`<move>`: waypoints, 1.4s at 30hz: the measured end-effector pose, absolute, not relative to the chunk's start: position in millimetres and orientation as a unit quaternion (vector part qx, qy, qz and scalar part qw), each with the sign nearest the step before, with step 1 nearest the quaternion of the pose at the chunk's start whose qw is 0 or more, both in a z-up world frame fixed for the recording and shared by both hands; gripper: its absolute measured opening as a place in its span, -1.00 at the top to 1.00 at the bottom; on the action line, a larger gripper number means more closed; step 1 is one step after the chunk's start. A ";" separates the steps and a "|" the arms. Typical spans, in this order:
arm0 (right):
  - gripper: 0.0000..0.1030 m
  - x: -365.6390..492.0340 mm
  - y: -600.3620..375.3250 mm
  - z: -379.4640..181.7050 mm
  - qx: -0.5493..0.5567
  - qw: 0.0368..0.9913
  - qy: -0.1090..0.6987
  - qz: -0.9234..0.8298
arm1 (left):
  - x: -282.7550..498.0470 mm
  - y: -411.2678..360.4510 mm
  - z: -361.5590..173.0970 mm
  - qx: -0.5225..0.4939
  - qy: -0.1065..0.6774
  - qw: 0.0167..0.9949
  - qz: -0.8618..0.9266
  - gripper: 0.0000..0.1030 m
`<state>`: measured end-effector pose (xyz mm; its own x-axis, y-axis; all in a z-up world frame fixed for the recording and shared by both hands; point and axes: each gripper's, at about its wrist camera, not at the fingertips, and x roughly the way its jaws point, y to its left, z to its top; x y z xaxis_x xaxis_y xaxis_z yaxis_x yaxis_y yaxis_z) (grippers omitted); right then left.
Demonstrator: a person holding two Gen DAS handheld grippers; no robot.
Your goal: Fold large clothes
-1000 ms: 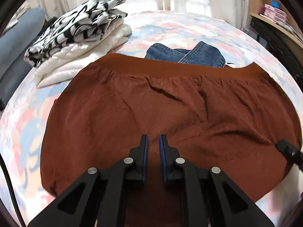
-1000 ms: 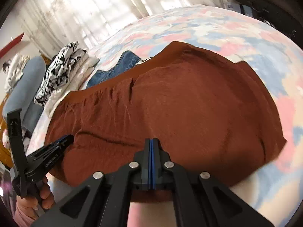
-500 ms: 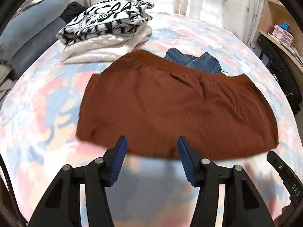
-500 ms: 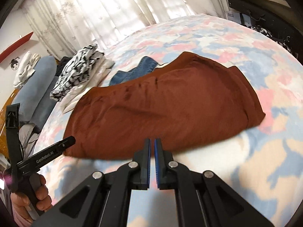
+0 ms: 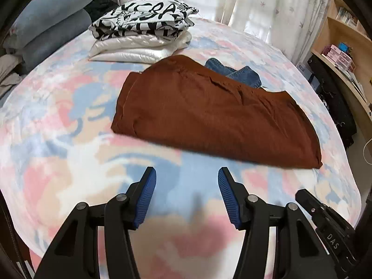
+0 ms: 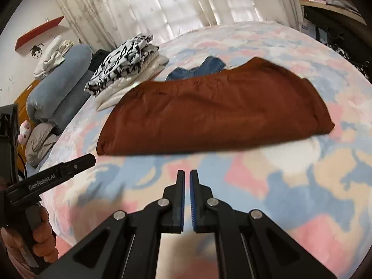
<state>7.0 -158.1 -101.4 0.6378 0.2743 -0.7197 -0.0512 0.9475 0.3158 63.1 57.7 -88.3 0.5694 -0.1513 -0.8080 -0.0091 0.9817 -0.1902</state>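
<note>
step: one fold laid, brown garment [image 5: 214, 121] flat on bed [image 5: 58, 139] | left gripper [image 5: 187, 195] jaws wide, empty | right gripper [image 6: 187, 200] jaws nearly closed, empty | next: probably grip one end for the cross fold

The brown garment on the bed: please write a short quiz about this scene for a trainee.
1. True or false: the brown garment lies folded on the bed, and neither gripper holds it.
2. What lies directly behind the brown garment, partly hidden? A) blue jeans B) a pillow C) a shelf box
3. Which gripper has its fingers apart: the left gripper or the right gripper?

Key: 1 true. 2 A. 3 the left gripper; the right one is shut on nothing.
</note>
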 end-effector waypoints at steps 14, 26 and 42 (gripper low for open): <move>0.18 3.2 -143.9 -116.5 0.128 0.894 0.418 0.101 | 76.7 63.6 -129.2 -0.168 0.483 0.854 -0.095 -0.22; 0.35 37.8 -140.3 -116.0 0.109 0.907 0.390 0.111 | 155.4 98.7 -195.4 -0.363 0.452 0.806 -0.119 -0.22; 0.76 188.5 -127.4 -135.1 0.027 0.912 0.406 0.056 | 212.7 96.8 -183.4 -0.339 0.366 0.864 -0.062 0.60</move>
